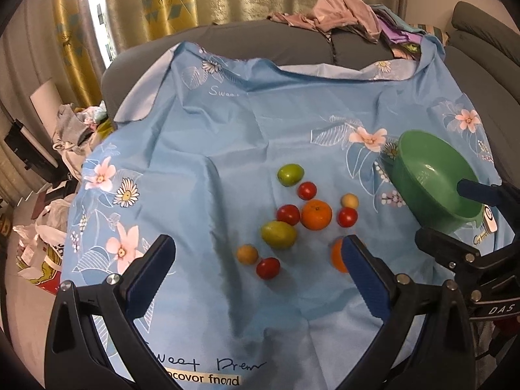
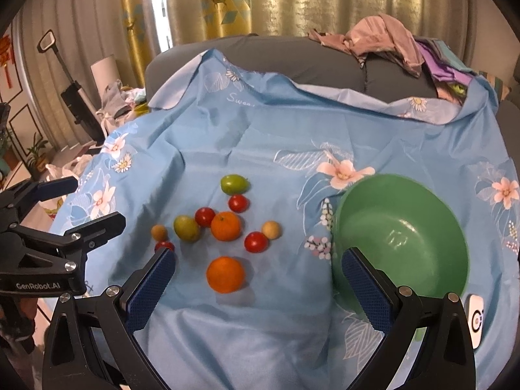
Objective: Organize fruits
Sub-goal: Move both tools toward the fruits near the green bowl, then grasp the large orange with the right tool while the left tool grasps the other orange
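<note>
Several fruits lie loose on a blue flowered cloth (image 1: 227, 136): two oranges (image 1: 316, 214) (image 2: 225, 274), two green fruits (image 1: 279, 234) (image 1: 290, 174), several red tomatoes (image 1: 288, 214) and two small tan fruits (image 1: 247, 254). An empty green bowl (image 2: 403, 243) sits to their right, also in the left wrist view (image 1: 435, 178). My left gripper (image 1: 258, 253) is open above the near fruits. My right gripper (image 2: 258, 261) is open, with the near orange between its fingers and the bowl behind its right finger.
The cloth covers a grey sofa (image 2: 292, 55) with a pile of clothes (image 2: 390, 42) on its back. Bags and clutter (image 1: 42, 237) lie on the floor at the left. A small white device (image 2: 475, 320) lies by the bowl.
</note>
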The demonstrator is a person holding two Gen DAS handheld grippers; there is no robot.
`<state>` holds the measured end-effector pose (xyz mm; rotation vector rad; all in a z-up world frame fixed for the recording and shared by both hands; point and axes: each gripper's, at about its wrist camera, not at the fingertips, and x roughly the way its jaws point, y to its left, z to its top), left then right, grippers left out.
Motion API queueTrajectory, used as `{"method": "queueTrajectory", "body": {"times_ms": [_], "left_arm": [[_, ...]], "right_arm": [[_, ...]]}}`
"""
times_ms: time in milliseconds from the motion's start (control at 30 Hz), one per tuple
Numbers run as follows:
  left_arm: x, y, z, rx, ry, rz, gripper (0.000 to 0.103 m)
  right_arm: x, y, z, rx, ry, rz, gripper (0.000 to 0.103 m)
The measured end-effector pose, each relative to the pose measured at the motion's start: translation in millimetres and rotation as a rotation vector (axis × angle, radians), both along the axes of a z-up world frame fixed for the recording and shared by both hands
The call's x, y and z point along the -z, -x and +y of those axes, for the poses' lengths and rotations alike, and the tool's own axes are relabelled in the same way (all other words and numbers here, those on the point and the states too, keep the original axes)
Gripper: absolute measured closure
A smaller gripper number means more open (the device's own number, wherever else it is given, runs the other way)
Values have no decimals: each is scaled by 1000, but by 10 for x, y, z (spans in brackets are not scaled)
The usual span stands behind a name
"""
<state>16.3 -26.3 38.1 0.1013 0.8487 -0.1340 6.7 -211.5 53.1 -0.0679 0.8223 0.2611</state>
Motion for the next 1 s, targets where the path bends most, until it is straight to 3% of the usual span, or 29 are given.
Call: {"method": "queueTrajectory", "body": {"times_ms": [300,400,533,767,1000], "left_arm": [[185,-25,113,44,37,34,1],[302,-43,97,74,41,49,2],[448,-122,45,101,55,82,3],[607,-294,-84,153,71,108,12],[735,-534,-254,212,96,140,28]], "right_arm": [[209,1,-72,-6,-32,52,1],[343,10,-11,-48,-29,76,5],[559,-39,89,-95,-25,125,19],[838,-160,146,-115,-24,161,29],[1002,-295,173,-130,-54,187,34]]}}
